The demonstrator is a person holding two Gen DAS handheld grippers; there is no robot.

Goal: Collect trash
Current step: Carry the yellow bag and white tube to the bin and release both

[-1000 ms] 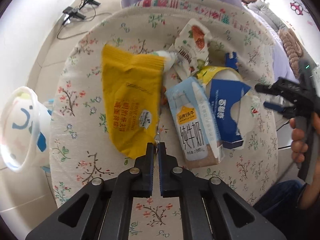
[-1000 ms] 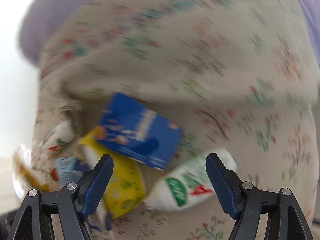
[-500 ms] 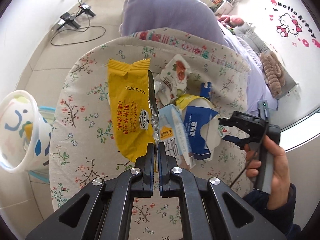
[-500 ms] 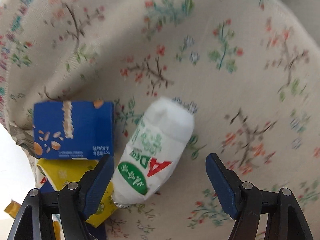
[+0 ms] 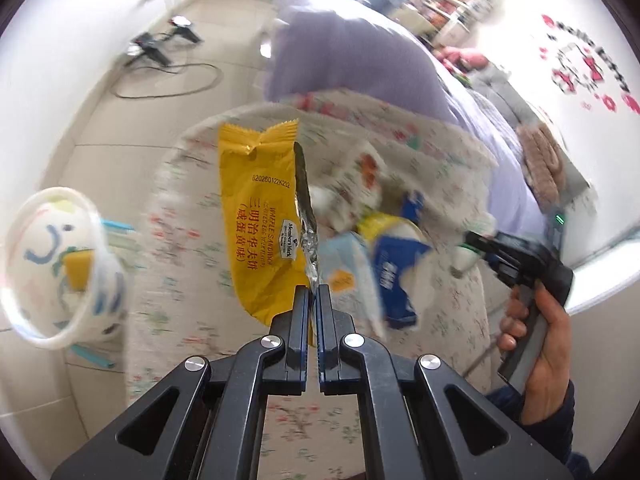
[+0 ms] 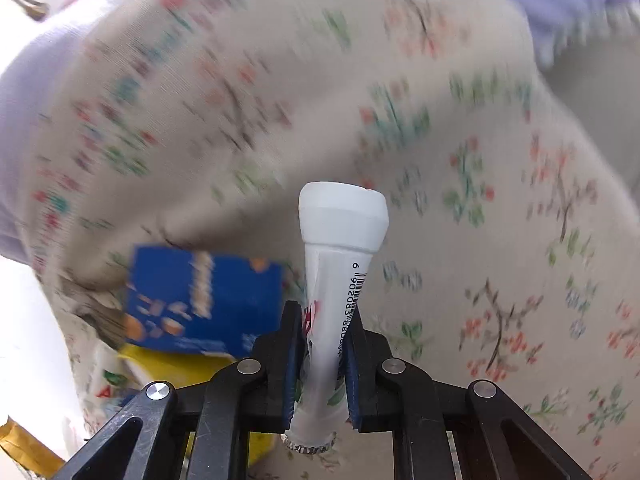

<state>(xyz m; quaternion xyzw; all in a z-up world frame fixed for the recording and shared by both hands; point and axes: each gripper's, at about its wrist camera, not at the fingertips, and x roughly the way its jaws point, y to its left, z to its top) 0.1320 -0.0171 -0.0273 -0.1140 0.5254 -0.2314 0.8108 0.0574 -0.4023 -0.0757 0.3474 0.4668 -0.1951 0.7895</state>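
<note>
Left wrist view: left tool [image 5: 313, 294] pinched shut on yellow wrapper [image 5: 262, 216], lifted above floral surface [image 5: 188, 264]; print reads "Member's Mark", "WAFFLE SANDWICH", code "620260122K232", Chinese characters alongside; silver inner foil along torn right edge. White bin [image 5: 52, 264] at left, yellow scrap inside. Blue cartons [image 5: 390, 276] blurred beyond.

Right wrist view: right tool [image 6: 322, 354] clamped on white bottle [image 6: 340, 248], squashed flat at the grip, barcode digits "6 90208..." legible, above surface. Blue box [image 6: 204, 300] lower left, lettering blurred.
</note>
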